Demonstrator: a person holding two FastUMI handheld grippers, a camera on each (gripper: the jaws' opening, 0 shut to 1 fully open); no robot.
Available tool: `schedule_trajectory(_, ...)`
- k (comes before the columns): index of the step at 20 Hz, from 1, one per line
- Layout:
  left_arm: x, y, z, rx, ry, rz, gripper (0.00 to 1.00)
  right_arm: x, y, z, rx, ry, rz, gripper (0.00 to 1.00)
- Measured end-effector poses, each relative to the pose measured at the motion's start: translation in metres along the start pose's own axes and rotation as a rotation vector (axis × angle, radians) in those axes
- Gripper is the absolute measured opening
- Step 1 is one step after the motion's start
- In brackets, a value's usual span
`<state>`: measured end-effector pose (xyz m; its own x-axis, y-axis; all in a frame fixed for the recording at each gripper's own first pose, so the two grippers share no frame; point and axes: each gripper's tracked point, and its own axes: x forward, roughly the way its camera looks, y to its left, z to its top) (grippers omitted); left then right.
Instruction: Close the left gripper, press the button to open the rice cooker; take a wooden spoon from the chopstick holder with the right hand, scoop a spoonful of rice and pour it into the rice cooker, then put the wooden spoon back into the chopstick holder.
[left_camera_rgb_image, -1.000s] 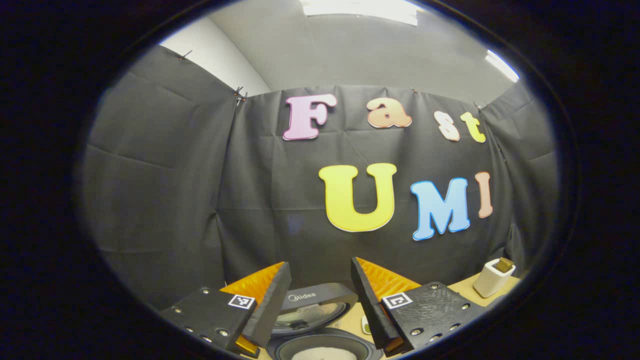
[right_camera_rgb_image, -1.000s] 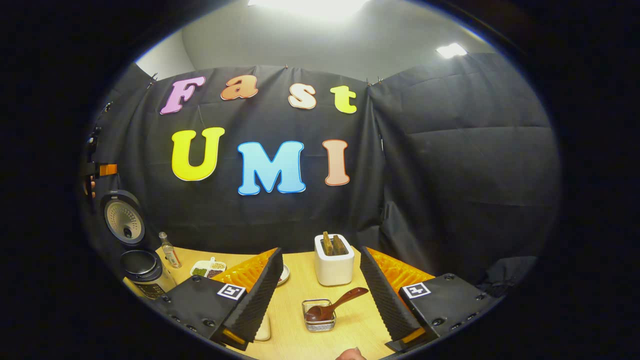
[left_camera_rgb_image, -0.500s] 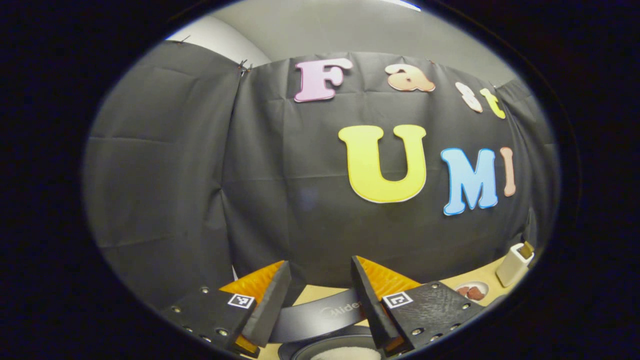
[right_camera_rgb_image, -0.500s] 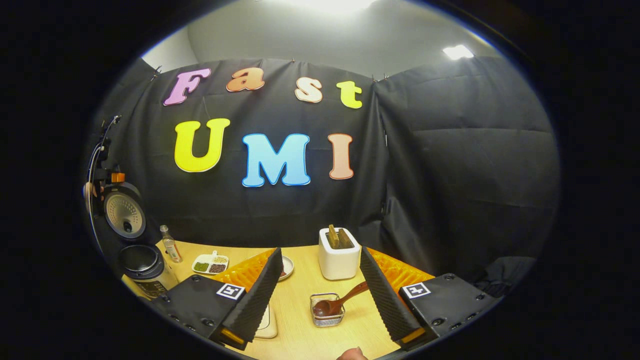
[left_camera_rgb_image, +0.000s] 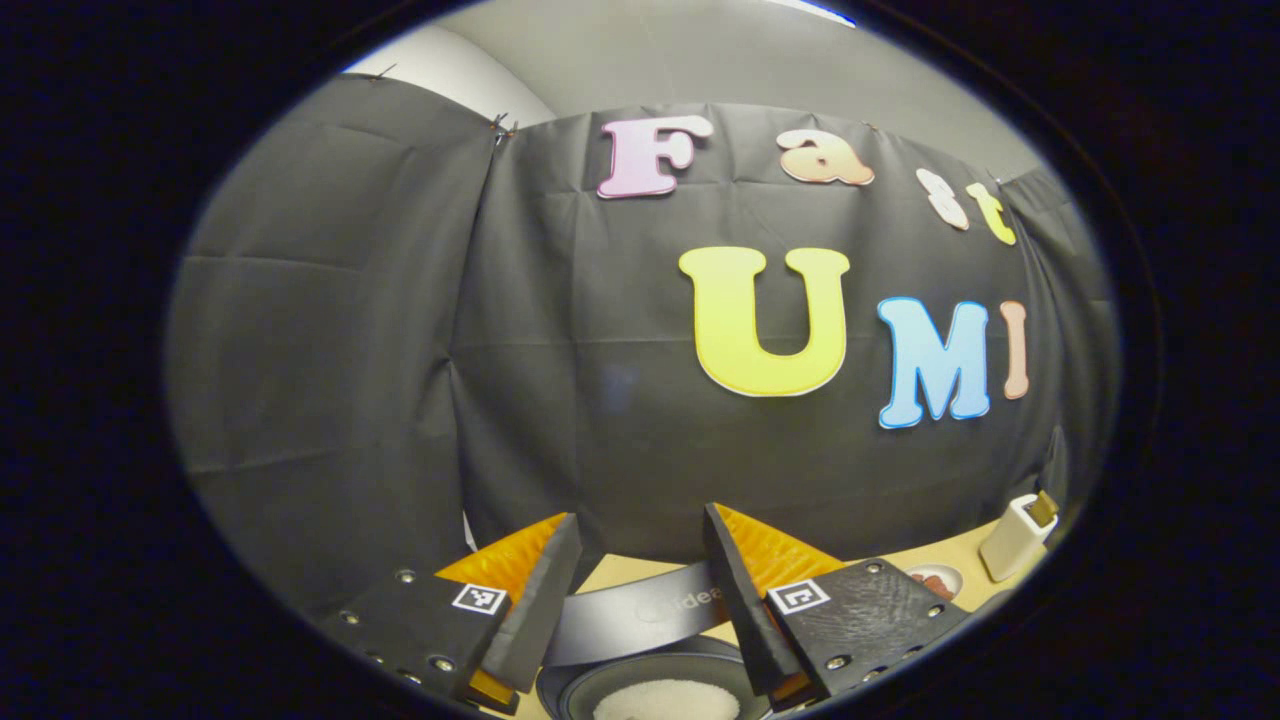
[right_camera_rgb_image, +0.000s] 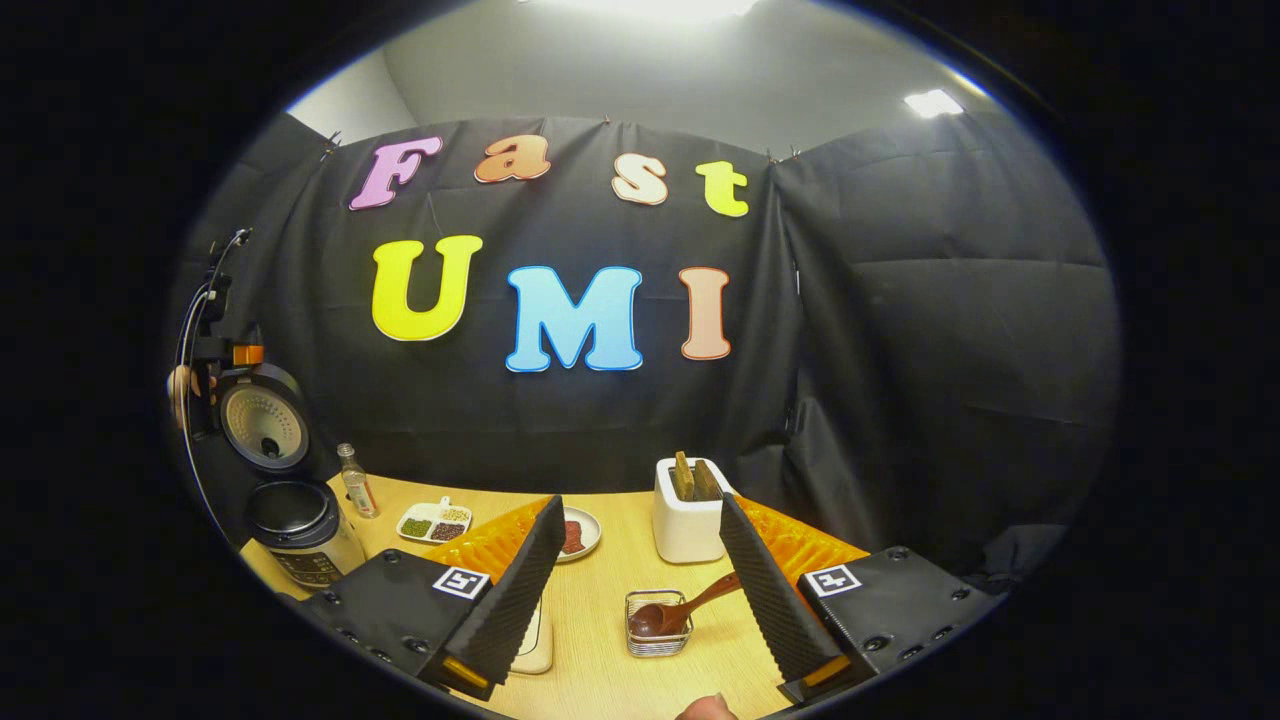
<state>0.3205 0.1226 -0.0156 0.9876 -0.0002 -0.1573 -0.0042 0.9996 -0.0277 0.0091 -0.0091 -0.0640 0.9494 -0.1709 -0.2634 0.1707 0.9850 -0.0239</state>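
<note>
Black cloth wall (right_camera_rgb_image: 900, 330) behind a wooden table (right_camera_rgb_image: 600, 640), ceiling light (right_camera_rgb_image: 930, 102) above.

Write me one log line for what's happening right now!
rice cooker: lid up | left tongs: open above pot | right tongs: open, empty | wooden spoon: lying in wire basket

One rice cooker (right_camera_rgb_image: 300, 530), one wooden spoon (right_camera_rgb_image: 680, 610), two small dishes (right_camera_rgb_image: 433, 522).

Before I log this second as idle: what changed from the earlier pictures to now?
Little changed. The left gripper tipped down over the open rice cooker, so its lid sits lower and edge-on between the fingers. The right gripper drifted toward the wooden spoon lying in its wire basket. Both grippers stayed open and empty; nothing was grasped.
</note>
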Motion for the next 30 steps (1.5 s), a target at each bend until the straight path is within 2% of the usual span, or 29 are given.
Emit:
schedule_trajectory(13,-0.075,-0.042,-0.056,-0.021,0.074,-0.024,0.80,-0.002,-0.014,-0.015,0.017,0.023,0.140,0.99)
schedule_trajectory(14,-0.081,-0.045,-0.063,-0.021,0.078,-0.026,0.80,-0.001,-0.014,-0.016,0.017,0.027,0.150,0.94)
schedule_trajectory(15,-0.086,-0.047,-0.068,-0.020,0.080,-0.028,0.80,0.000,-0.014,-0.018,0.018,0.030,0.161,0.98)
schedule_trajectory(16,-0.090,-0.050,-0.074,-0.020,0.082,-0.031,0.78,0.000,-0.016,-0.019,0.019,0.032,0.170,0.98)
schedule_trajectory(17,-0.094,-0.053,-0.079,-0.019,0.083,-0.033,0.79,0.002,-0.017,-0.019,0.019,0.034,0.178,0.98)
schedule_trajectory(18,-0.097,-0.056,-0.085,-0.019,0.083,-0.033,0.80,0.002,-0.018,-0.020,0.020,0.036,0.184,0.94)
schedule_trajectory(19,-0.101,-0.057,-0.089,-0.020,0.085,-0.033,0.81,0.003,-0.019,-0.021,0.020,0.037,0.192,0.98)
schedule_trajectory(20,-0.104,-0.058,-0.095,-0.021,0.084,-0.032,0.78,0.004,-0.018,-0.022,0.019,0.040,0.200,0.98)
schedule_trajectory(30,-0.128,-0.075,-0.149,-0.008,0.121,0.004,0.80,0.012,-0.027,-0.034,0.046,0.058,0.234,0.99)
